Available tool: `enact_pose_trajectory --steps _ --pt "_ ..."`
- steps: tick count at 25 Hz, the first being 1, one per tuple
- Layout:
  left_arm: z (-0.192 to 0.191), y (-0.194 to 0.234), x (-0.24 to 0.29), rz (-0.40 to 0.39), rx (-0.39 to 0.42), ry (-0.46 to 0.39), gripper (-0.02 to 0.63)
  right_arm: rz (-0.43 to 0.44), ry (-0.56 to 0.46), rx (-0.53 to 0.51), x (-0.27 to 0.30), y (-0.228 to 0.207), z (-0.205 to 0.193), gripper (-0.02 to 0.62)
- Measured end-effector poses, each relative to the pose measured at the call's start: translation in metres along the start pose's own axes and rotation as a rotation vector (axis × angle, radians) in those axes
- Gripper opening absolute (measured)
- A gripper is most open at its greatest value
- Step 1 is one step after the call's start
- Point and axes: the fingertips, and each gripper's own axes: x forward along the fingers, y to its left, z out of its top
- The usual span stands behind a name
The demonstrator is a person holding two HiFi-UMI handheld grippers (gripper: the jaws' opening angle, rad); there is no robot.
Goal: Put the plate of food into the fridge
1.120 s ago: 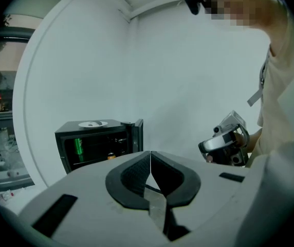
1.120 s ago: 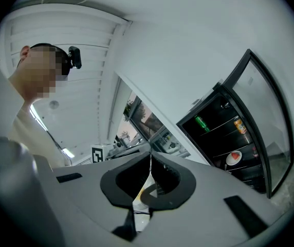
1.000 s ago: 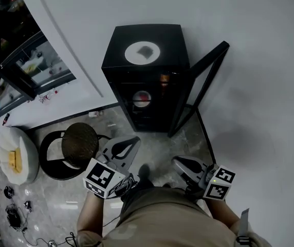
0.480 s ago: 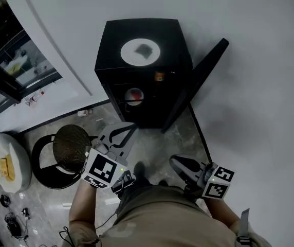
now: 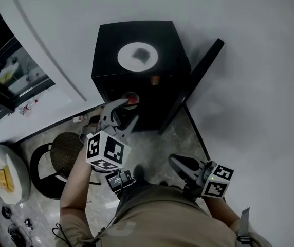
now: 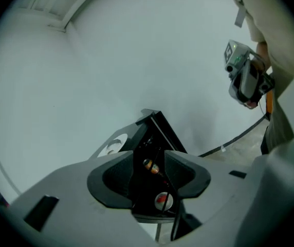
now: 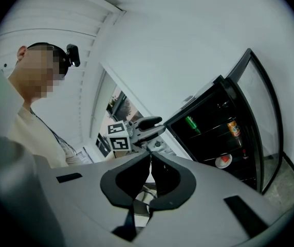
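A black fridge (image 5: pixel 136 81) stands against the white wall with its glass door (image 5: pixel 198 81) swung open to the right. On a shelf inside sits a small white plate of red food (image 5: pixel 131 98), which also shows in the left gripper view (image 6: pixel 162 201) and the right gripper view (image 7: pixel 223 160). A second white plate (image 5: pixel 138 56) with a dark item lies on the fridge top. My left gripper (image 5: pixel 122 111) is lifted in front of the fridge opening; its jaws have just been opening and hold nothing (image 6: pixel 149 157). My right gripper (image 5: pixel 179 164) hangs low by my body, shut and empty (image 7: pixel 150 157).
Bottles and a can (image 7: pixel 233 127) stand on the fridge shelves. A black round stool (image 5: pixel 65 151) is on the floor to the left, with a white cushion (image 5: pixel 8 171) beyond it. A dark glass cabinet (image 5: pixel 3 71) lines the far left.
My left gripper moved up and forward from my waist toward the fridge opening, rolled, and its jaws went from shut to open. The right gripper shifted only slightly.
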Motion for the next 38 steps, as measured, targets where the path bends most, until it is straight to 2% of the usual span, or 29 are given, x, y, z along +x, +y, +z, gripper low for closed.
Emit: enact_pose_trajectory --steps 4,9,12,18,22,30,38 --pt "-0.01 0.026 0.02 0.057 0.157 0.071 0.211 -0.02 -0.011 -0.002 0.005 0.002 -0.001 0.023" --pt "-0.03 0.052 0.058 0.106 0.402 0.209 0.233 -0.03 -0.012 -0.006 0.011 -0.001 0.001 0.023" --pt "-0.035 0.063 0.076 0.113 0.49 0.264 0.233 -0.022 -0.006 -0.004 0.014 0.0 -0.002 0.023" --pt "-0.035 0.08 0.112 0.123 0.547 0.317 0.233 -0.023 0.0 0.006 0.01 -0.003 -0.007 0.023" --pt "-0.031 0.083 0.119 0.143 0.553 0.325 0.233 -0.023 -0.001 0.011 0.006 -0.004 -0.01 0.023" --pt "-0.045 0.08 0.131 0.131 0.562 0.408 0.23 -0.036 -0.021 0.018 -0.007 -0.005 -0.012 0.023" --pt "-0.042 0.082 0.13 0.152 0.554 0.406 0.206 -0.046 -0.054 0.028 -0.019 -0.01 -0.009 0.023"
